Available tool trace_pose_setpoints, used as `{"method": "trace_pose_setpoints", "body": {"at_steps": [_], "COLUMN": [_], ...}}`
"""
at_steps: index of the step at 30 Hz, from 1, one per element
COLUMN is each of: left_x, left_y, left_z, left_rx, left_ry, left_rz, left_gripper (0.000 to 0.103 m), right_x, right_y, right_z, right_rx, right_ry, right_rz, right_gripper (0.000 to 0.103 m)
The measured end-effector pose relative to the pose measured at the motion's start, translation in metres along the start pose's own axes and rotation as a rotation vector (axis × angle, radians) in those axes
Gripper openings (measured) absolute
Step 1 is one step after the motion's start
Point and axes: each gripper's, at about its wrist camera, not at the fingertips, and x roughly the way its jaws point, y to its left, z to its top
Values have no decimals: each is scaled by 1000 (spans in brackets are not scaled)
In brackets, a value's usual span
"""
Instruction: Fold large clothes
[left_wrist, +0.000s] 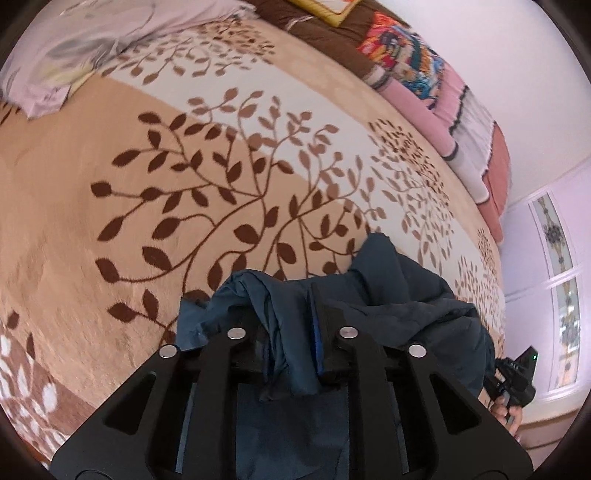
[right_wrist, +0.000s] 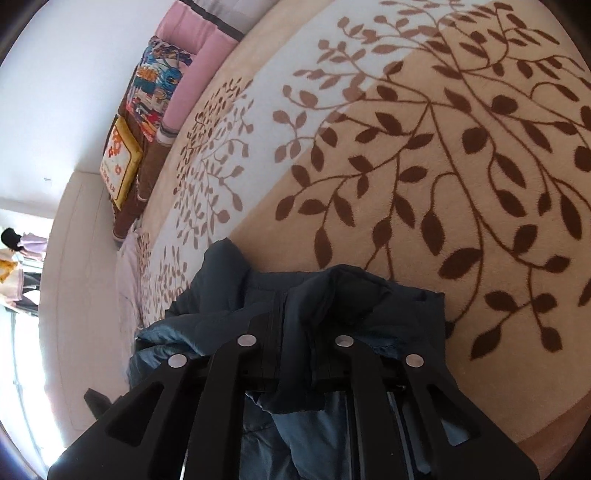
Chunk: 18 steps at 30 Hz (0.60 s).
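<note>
A dark blue padded jacket (left_wrist: 388, 288) lies bunched on a beige blanket with a brown leaf pattern (left_wrist: 184, 184). In the left wrist view, my left gripper (left_wrist: 291, 332) points down at the bed, its jaws shut on a gathered fold of the jacket that hangs through them. My right gripper (left_wrist: 517, 376) shows at the far right, held by a hand. In the right wrist view, my right gripper (right_wrist: 295, 332) is likewise shut on a fold of the jacket (right_wrist: 229, 280), just above the blanket (right_wrist: 406, 147). The cloth hides the pads.
Folded quilts and colourful cushions (left_wrist: 424, 74) are stacked along the wall side of the bed, also seen as cushions (right_wrist: 155, 110). A crumpled lilac cloth (left_wrist: 74, 44) lies at the far corner. A window (left_wrist: 561, 295) stands beyond the bed edge.
</note>
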Motion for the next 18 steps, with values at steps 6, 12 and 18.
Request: {"method": "trace_pose_setpoints", "body": {"at_steps": [6,12,18], "left_x": [-11,-52,-81], "left_y": [-3,-8,0], "left_z": [5,8,-21], "left_rx": [-34,-15,61], "left_ry": [-64,-196,-172], "left_rz": [-42,-57,-62], "left_gripper": [60,73,75], "right_x": [-10,-39,-73], "right_y": [5,11,-4], "right_z": [5,7,-21], "right_rx": [18,-9,-60], "right_ry": [-11,-110,-135], "right_rz": [123,165,100], "right_gripper": [61,72,72]}}
